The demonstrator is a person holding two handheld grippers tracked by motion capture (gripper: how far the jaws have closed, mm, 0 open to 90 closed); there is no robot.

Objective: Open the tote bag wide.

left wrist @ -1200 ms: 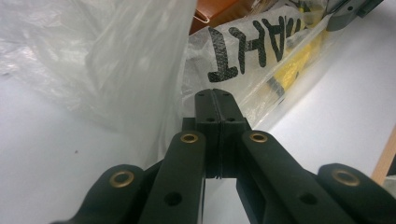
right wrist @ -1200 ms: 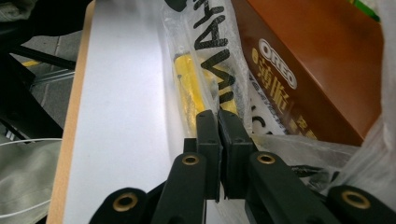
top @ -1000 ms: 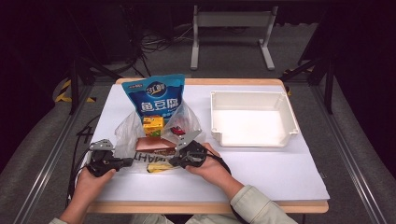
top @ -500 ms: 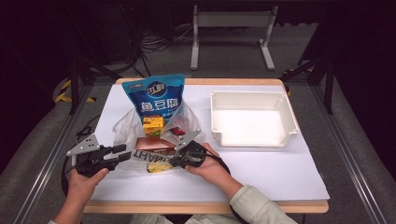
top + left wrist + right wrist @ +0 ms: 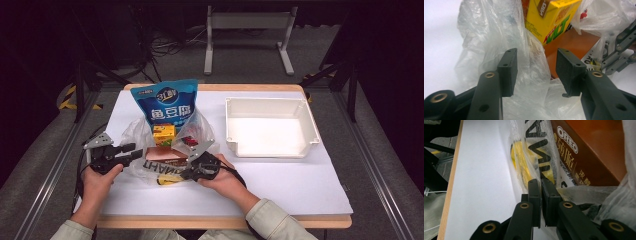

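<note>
Plastic film was pinched between the shut jaws of the right gripper (image 5: 540,185), which clamped the near edge of the clear, crinkled plastic bag with black lettering (image 5: 155,167) low against the table. The left gripper (image 5: 536,67) stood with its jaws spread wide, a fold of the same bag lying between them but not yet squeezed. Just beyond the right gripper's tips lay a flat brown Oreo box (image 5: 589,152) inside the bag, with something yellow (image 5: 520,157) showing through the film beside it. Ahead of the left gripper, past the film, sat a yellow cardboard drink carton (image 5: 551,20), resting on the brown box. Farther from both tools stood a tall blue snack pouch with white characters (image 5: 169,102), upright behind the bag, and well off to the right gripper's far side an empty white rectangular plastic bin (image 5: 270,145). Judging by this, the unpacking had barely begun: the goods remained in the bag, the bin held nothing, and the left gripper had yet to close on its side of the opening. Everything rested on a white-topped table with a wooden edge (image 5: 300,185), set on a grey carpeted floor in a dark room.
</note>
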